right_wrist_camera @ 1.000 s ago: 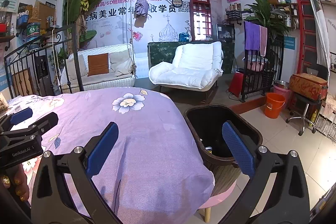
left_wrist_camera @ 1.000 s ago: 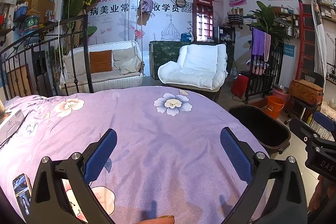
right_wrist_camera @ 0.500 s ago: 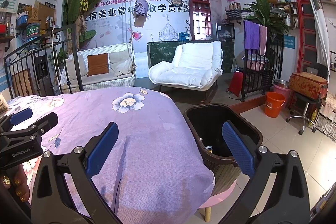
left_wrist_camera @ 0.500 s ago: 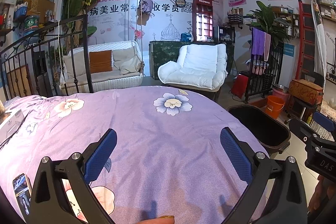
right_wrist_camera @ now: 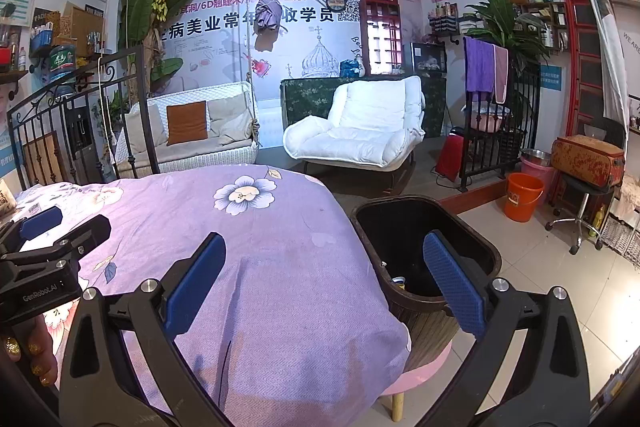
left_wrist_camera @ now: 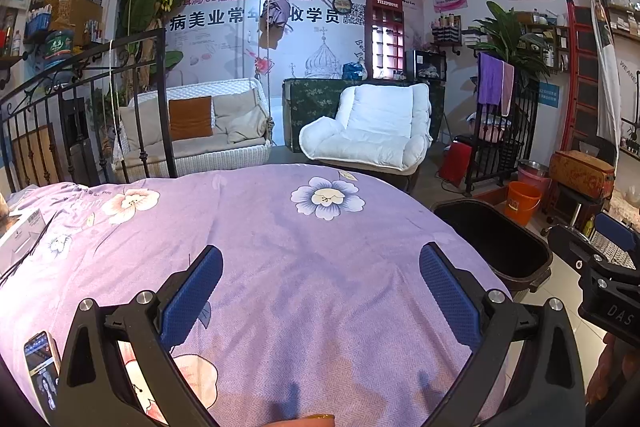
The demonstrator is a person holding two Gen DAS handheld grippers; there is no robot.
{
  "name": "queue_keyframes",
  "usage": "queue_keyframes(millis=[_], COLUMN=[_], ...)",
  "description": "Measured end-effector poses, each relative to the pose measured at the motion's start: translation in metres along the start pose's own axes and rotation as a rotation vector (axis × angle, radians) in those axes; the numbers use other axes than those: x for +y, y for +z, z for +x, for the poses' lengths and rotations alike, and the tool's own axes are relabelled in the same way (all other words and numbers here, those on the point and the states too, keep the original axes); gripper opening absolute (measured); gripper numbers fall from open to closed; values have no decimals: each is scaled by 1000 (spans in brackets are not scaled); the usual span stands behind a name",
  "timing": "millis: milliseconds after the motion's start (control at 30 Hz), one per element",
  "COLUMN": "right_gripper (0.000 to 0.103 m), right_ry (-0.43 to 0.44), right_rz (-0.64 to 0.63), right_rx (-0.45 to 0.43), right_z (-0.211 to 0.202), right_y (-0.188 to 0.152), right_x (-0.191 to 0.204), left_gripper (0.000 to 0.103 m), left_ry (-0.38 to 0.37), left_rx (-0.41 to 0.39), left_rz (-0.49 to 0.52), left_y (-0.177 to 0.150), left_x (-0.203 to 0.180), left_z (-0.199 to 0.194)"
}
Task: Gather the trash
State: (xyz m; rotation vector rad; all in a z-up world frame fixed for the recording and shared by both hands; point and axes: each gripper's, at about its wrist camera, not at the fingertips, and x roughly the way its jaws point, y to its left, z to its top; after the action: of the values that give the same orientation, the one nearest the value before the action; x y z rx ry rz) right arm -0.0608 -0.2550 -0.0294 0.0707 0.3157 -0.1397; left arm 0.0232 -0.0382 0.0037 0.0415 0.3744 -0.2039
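Note:
A dark oval trash bin (right_wrist_camera: 472, 245) stands on a pink stool at the right edge of a table under a purple flowered cloth (right_wrist_camera: 256, 227). A little trash (right_wrist_camera: 398, 281) lies at the bin's bottom. My right gripper (right_wrist_camera: 320, 277) is open and empty, held over the table's right edge and the bin. My left gripper (left_wrist_camera: 320, 291) is open and empty above the cloth (left_wrist_camera: 304, 267). The bin also shows in the left wrist view (left_wrist_camera: 532, 255), to the right. Each gripper shows at the other view's edge.
A phone (left_wrist_camera: 40, 367) lies at the table's near left. A white box (left_wrist_camera: 20, 239) sits at the far left. A black metal rail (left_wrist_camera: 80, 95) stands behind the table. A white armchair (right_wrist_camera: 360, 131), an orange bucket (right_wrist_camera: 524, 197) and a stool (right_wrist_camera: 580, 211) stand beyond.

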Motion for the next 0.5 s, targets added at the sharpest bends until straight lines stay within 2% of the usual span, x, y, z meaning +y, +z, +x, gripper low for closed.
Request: queue_keyframes(millis=[500], right_gripper=[98], right_ry=[-2], right_rz=[0], right_rx=[-2], right_z=[-1], right_y=[1], right_x=[0], left_gripper=[98], left_ry=[-2], left_rx=[0], left_rz=[1], left_y=[1], left_x=[-2], left_z=[0])
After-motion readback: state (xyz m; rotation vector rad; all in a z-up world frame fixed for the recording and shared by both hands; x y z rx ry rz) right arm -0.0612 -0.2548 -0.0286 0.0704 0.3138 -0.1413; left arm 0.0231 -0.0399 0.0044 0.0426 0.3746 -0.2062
